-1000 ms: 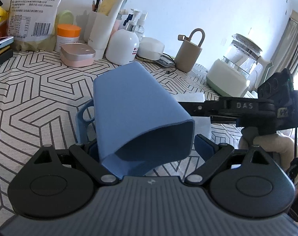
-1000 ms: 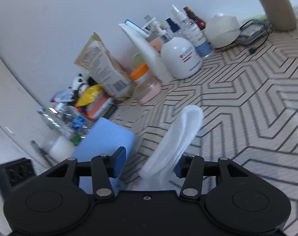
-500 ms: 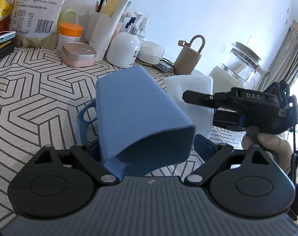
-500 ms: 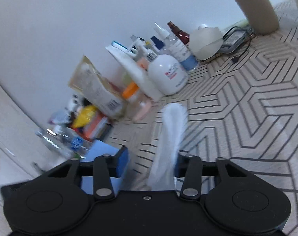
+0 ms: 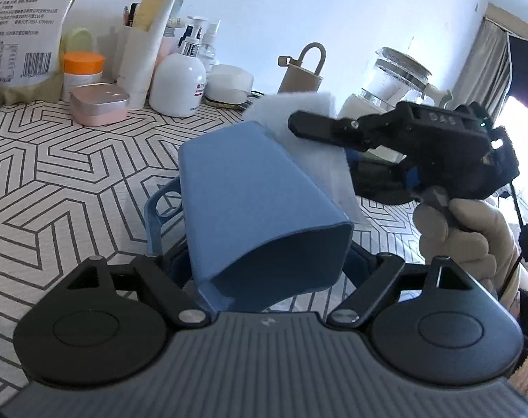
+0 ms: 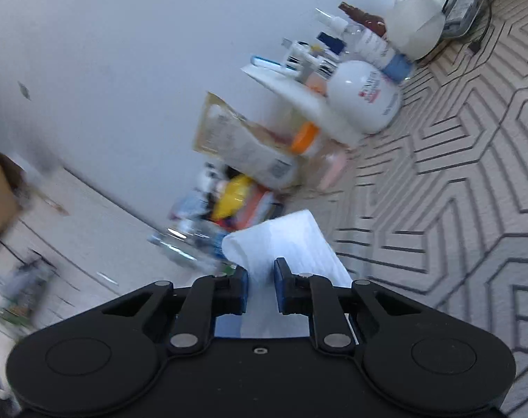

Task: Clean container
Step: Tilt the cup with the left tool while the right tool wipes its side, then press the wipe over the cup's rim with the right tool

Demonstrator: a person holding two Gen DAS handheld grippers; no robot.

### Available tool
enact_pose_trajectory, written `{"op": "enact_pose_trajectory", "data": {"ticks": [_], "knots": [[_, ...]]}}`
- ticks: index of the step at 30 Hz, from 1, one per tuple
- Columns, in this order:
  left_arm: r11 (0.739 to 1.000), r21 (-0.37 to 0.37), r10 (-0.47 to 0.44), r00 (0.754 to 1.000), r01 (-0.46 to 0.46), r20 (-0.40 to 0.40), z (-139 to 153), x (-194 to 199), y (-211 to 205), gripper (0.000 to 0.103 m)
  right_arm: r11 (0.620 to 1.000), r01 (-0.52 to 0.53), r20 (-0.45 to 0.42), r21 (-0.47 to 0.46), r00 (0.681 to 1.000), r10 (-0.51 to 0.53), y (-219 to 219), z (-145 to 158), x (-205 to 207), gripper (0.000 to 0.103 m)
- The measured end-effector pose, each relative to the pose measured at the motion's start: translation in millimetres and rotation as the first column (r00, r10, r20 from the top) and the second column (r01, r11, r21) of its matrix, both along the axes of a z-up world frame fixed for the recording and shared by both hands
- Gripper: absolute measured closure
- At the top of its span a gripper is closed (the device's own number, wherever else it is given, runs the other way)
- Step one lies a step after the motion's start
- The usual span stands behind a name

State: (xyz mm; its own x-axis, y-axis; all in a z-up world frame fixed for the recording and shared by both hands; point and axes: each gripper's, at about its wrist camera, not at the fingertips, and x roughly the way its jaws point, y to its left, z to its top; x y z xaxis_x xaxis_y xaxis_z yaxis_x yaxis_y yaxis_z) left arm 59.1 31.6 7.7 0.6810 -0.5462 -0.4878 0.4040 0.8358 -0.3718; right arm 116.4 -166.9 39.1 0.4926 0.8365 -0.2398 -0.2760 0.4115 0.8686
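Note:
My left gripper (image 5: 264, 254) is shut on a blue container (image 5: 250, 195) with a handle, held tilted above the patterned table, its open mouth toward the camera. My right gripper (image 6: 260, 278) is shut on a white cloth (image 6: 285, 244). In the left wrist view the right gripper (image 5: 299, 122) comes in from the right and holds the white cloth (image 5: 316, 139) against the container's far right upper side. A strip of blue shows under the right gripper's fingers in the right wrist view.
Along the wall stand a white pump bottle (image 5: 177, 83), tubes, an orange-lidded jar (image 5: 81, 69), a pink tin (image 5: 98, 102), a printed bag (image 5: 23, 28), a tan flask (image 5: 300, 73) and a glass kettle (image 5: 393, 83). The tablecloth (image 5: 55, 174) has a geometric pattern.
The right gripper rose from table level and moved left, bringing the white cloth up against the blue container. Its jaws closed tighter on the cloth. The left gripper kept holding the container.

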Motion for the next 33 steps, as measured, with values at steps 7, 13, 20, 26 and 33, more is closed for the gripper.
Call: {"op": "enact_pose_trajectory", "data": {"ticks": [7, 13, 20, 26, 33], "knots": [[1.000, 0.007, 0.001, 1.000, -0.001, 0.000, 0.1, -0.2, -1.4, 0.018, 0.997, -0.081, 0.091, -0.003, 0.993, 0.081, 16.9, 15.5, -11.2, 0.083], [1.000, 0.005, 0.000, 1.000, 0.000, -0.006, -0.8, 0.9, -0.6, 0.018, 0.986, -0.161, 0.118, -0.037, 0.979, 0.164, 35.2, 18.6, -15.3, 0.091], [1.000, 0.028, -0.009, 1.000, 0.009, 0.008, -0.1, -1.7, -4.7, 0.018, 0.994, -0.085, 0.105, -0.072, 0.990, 0.092, 23.6, 15.1, -10.6, 0.100], [1.000, 0.025, -0.009, 1.000, 0.009, 0.005, -0.8, -0.7, -3.5, 0.018, 0.994, -0.076, 0.107, -0.072, 0.991, 0.083, 22.5, 14.0, -9.7, 0.100], [1.000, 0.017, -0.009, 1.000, 0.009, 0.002, -1.6, -0.1, -2.8, 0.018, 0.989, -0.105, 0.138, -0.103, 0.983, 0.119, 31.2, 17.6, -15.1, 0.100]]}}
